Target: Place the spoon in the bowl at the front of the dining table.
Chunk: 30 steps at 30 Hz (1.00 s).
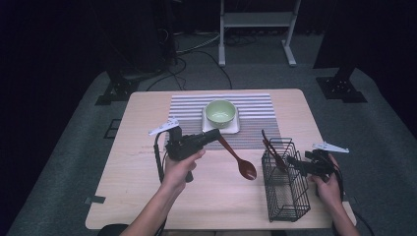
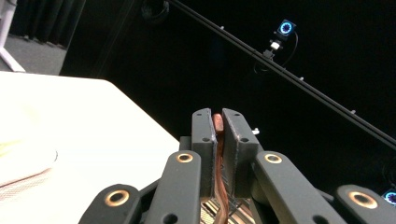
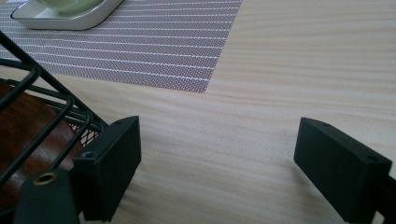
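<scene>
My left gripper [image 1: 215, 134] is held above the table, left of centre, jaws pointing right. It is shut on the handle of a red-brown wooden spoon [image 1: 239, 161], whose bowl hangs low toward the table. In the left gripper view the spoon handle [image 2: 218, 125] sits pinched between the two jaws of the left gripper [image 2: 218, 117]. My right gripper [image 1: 298, 162] rests against the right side of a black wire basket [image 1: 286, 196]. Its jaws stand wide apart in the right gripper view, with bare table between them [image 3: 224, 161], and the basket wire [image 3: 42, 100] is just beside one jaw.
A green bowl [image 1: 220, 111] stands on a white square plate [image 1: 235, 127] on a striped placemat [image 1: 255, 105] at the table's far middle. Another brown utensil [image 1: 269, 146] leans in the basket. The plate [image 3: 70, 17] and placemat [image 3: 154, 42] lie ahead of the right gripper.
</scene>
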Tool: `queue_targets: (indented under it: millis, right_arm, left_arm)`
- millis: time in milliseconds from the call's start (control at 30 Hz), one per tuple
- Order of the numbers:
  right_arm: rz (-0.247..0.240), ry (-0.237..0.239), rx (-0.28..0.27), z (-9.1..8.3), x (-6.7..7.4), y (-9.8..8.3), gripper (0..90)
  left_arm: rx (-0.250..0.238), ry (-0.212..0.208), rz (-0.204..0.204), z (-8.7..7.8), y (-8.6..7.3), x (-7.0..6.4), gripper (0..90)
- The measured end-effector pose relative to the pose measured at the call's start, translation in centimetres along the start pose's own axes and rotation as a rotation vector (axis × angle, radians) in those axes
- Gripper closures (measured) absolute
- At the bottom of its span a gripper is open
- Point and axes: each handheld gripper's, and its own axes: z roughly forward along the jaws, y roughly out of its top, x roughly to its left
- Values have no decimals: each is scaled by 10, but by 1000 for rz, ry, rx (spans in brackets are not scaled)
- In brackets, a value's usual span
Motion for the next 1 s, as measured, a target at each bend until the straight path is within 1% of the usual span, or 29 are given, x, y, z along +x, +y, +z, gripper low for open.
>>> queue_targets:
  millis: [100, 167, 233, 500, 567, 1000]
  right_arm:
    - [1, 0, -1, 0, 0, 0, 134]
    - [1, 1, 0, 0, 0, 0, 134]
    - [1, 0, 0, 0, 0, 0, 134]
    - [6, 4, 2, 0, -1, 0, 134]
    - [7, 4, 2, 0, -1, 0, 134]
    - [11, 6, 1, 0, -1, 0, 134]
  left_arm:
    - [-1, 11, 1, 0, 1, 4, 842]
    - [6, 29, 14, 1, 2, 8, 842]
    - [2, 35, -2, 1, 2, 13, 842]
    - [3, 80, -19, 2, 1, 29, 843]
    - [-2, 87, -29, 3, 1, 32, 843]
    - [6, 117, -25, 10, 5, 42, 843]
